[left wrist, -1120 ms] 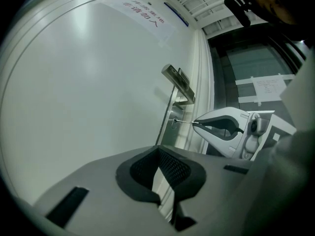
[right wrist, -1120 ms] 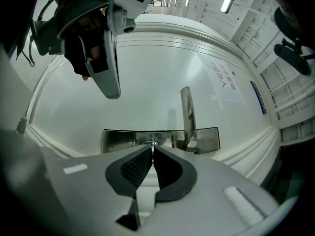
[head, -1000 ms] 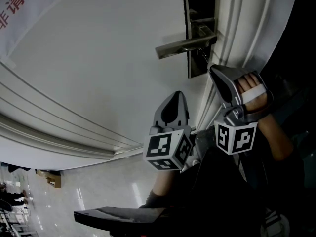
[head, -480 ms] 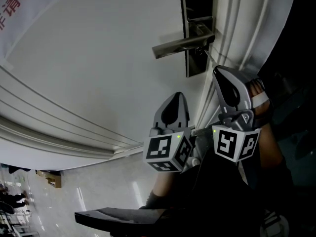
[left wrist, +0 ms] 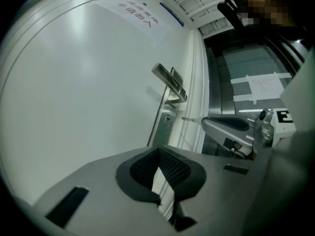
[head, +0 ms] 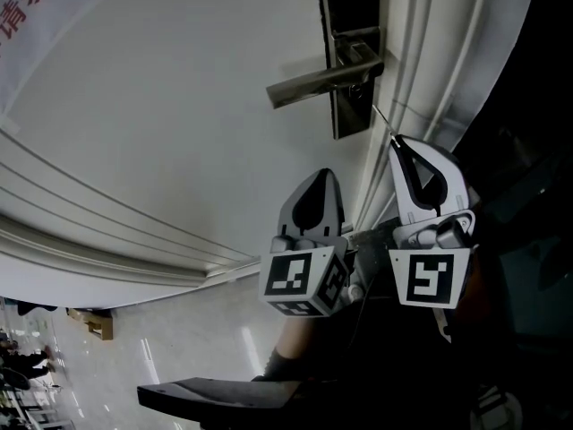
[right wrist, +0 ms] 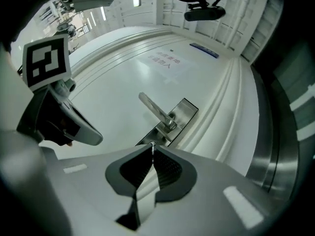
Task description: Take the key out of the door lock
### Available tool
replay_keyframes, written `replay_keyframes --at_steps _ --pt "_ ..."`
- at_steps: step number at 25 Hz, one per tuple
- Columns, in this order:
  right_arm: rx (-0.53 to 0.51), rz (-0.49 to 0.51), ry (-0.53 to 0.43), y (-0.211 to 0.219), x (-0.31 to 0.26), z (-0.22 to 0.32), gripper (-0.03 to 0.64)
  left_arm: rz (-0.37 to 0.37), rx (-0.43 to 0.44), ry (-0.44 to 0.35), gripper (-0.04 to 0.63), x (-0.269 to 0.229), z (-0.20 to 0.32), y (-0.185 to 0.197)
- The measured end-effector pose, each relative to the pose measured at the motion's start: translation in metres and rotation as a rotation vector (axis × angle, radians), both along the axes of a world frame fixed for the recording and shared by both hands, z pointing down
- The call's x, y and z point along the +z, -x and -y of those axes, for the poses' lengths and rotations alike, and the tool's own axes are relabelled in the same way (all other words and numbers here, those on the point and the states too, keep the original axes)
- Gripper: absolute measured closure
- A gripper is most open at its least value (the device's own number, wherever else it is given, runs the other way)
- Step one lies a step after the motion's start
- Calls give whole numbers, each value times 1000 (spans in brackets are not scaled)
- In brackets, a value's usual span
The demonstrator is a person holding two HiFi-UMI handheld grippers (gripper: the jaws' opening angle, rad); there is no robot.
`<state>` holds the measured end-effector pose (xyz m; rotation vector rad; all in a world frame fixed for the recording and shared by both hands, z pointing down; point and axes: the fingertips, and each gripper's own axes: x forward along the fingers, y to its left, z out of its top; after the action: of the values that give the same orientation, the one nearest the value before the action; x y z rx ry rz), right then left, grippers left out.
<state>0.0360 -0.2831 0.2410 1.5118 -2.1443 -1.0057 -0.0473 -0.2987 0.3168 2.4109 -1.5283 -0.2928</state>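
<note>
The key's [head: 383, 121] head is buried between the pads of the right gripper [head: 399, 143], so only its thin blade shows, and any teeth are too small to make out. In the head view the keyhole is lost in the dark lower end of the lock plate [head: 351, 106], and the plate's top runs off the picture edge. The blade is a slim, pale metal sliver pointing at the lock plate, just under the door handle [head: 313, 81]. Its tip stands clear of the plate, with a small gap visible in the left gripper view. The right gripper's jaws are clamped on the key, and the blade pokes out from their tips. The left gripper [head: 315, 182] hangs below the lock plate, its jaws pressed together on nothing, apart from the key.
</note>
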Motion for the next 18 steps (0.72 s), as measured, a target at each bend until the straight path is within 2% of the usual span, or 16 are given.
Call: replay_keyframes --at_steps 6,11,18 --pt "-77 192 82 -4 3 -5 604 26 -17 -4 595 0 1 0" --pt "-134 312 128 -7 4 -10 604 44 -33 -6 595 0 1 -1" --pt "-180 359 137 -8 2 -14 604 62 -17 -40 595 0 2 -5"
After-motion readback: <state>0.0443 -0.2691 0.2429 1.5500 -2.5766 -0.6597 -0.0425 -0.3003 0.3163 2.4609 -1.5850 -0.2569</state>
